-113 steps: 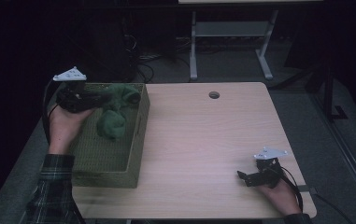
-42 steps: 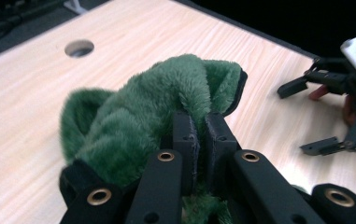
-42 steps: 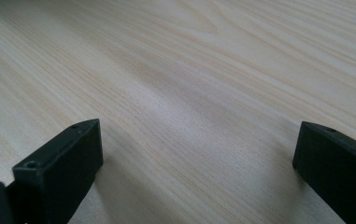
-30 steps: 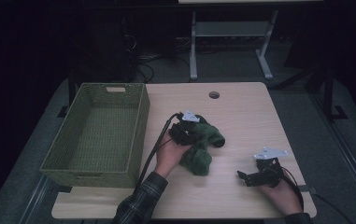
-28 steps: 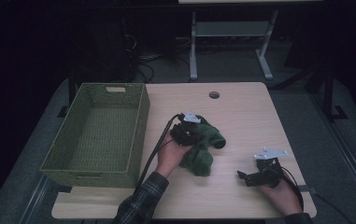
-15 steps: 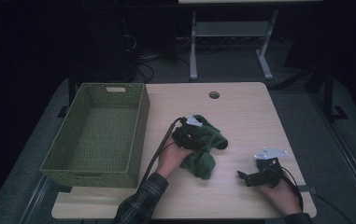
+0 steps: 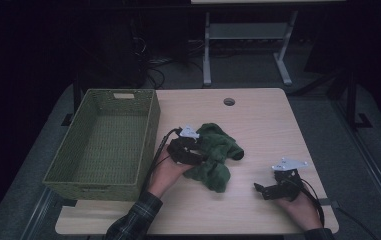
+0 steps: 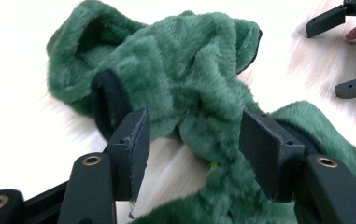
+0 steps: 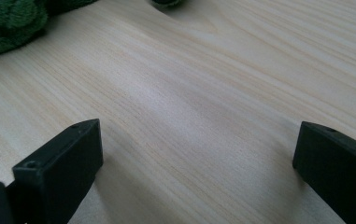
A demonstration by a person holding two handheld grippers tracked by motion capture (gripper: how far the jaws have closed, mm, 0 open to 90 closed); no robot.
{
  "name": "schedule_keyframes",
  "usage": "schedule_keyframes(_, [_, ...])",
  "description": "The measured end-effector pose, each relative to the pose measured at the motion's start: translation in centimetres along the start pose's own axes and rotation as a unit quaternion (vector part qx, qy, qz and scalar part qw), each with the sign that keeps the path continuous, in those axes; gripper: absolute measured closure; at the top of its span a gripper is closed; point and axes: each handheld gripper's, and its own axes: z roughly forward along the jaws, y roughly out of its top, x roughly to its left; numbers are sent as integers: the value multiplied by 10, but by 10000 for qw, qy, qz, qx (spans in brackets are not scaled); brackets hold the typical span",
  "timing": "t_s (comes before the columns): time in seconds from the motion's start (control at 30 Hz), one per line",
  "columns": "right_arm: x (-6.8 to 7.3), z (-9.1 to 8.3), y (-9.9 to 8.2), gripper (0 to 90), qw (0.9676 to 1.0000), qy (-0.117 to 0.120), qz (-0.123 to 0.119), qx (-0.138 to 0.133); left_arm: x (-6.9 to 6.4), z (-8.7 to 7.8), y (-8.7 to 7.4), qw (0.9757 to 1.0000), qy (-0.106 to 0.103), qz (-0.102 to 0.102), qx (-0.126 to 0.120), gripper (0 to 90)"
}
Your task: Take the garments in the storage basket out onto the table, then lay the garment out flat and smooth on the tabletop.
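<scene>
Left gripper (image 8: 192,144) jaws just opening, green fleece garment (image 7: 217,152) loose between. Right gripper (image 7: 267,190) wide open, empty. Garment out of basket (image 7: 145,145), on table (image 7: 258,115); likely spreading or folding left.

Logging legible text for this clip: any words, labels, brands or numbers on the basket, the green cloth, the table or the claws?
None can be read.
The basket has a pale tag on its far rim, too small to tell if it is printed.
The green fleece cloth, the table, the left claw and the right claw bear no lettering.
</scene>
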Motion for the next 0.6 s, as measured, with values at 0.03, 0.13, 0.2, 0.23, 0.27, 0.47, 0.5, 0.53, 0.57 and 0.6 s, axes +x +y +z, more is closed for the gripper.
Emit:
schedule_keyframes(0.03, [0, 0, 0, 10, 10000, -2, -1, -1, 1, -2, -2, 10000, 21, 11, -30, 412])
schedule_keyframes(0.13, [0, 0, 0, 10, 10000, -1, 2, 0, 5, -6, -9, 10000, 71, 4, -20, 401])
schedule_keyframes(0.2, [0, 0, 0, 12, 10000, 0, 5, 14, 4, -7, -12, 10000, 73, -5, -1, 399])
schedule_keyframes(0.23, [0, -1, 1, 27, 10000, -8, 36, 66, 4, -7, -14, 10000, 70, -2, 0, 397])
schedule_keyframes(0.27, [0, -2, 3, 66, 9999, 6, 31, 108, 3, -8, -16, 10000, 65, 1, -21, 396])
schedule_keyframes(0.47, [2, -9, 9, 154, 9997, 231, -26, 53, 0, -14, -27, 9999, 101, -34, -127, 396])
schedule_keyframes(0.5, [3, -11, 11, 167, 9996, 273, -60, 3, -1, -15, -29, 9998, 106, -47, -150, 396])
schedule_keyframes(0.53, [5, -13, 13, 185, 9994, 339, -39, -42, -1, -16, -30, 9998, 109, -52, -143, 396])
schedule_keyframes(0.57, [7, -14, 15, 193, 9991, 417, -47, -113, -2, -16, -32, 9998, 113, -17, -133, 396])
schedule_keyframes(0.6, [9, -15, 17, 202, 9986, 506, -50, -170, -2, -17, -33, 9998, 115, -60, -144, 396])
